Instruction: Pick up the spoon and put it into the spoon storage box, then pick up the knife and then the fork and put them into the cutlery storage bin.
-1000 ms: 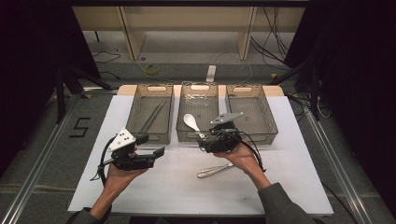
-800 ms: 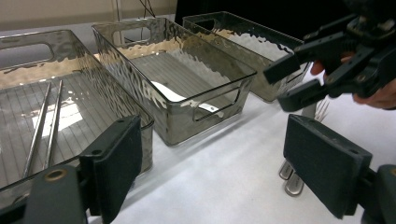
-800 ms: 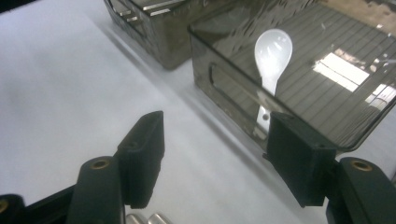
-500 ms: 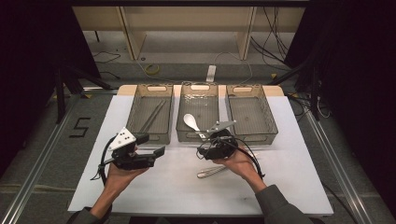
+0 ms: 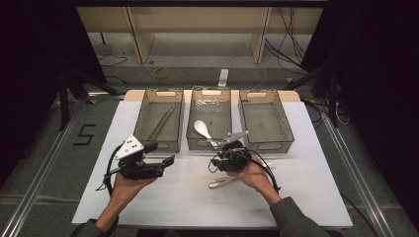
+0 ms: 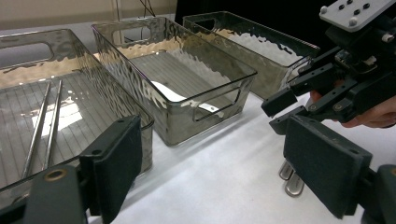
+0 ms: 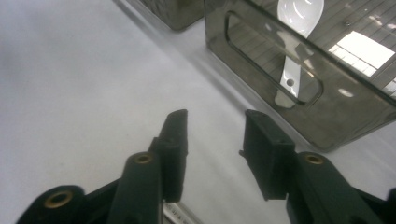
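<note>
high view: a white table carries three clear bins in a row along its far half. the left bin holds a pair of metal chopsticks; the middle bin holds a white spoon; the right bin lies beside it. the left gripper is held level in the left hand just before the left bin, its jaws spread wide with nothing between them. the right gripper, in the right hand, sits low over the table just before the middle bin, directly above the metal cutlery that lies on the table, handles pointing toward the person's left. left gripper view: the right gripper appears at the right with two rounded metal handle ends resting on the table beneath it. right gripper view: the jaws have just been closing and stand partly apart; between the pads the white table surface is seen, and a strip of metal shows at the lower edge near one jaw; whether the pads press on it cannot be told.
</note>
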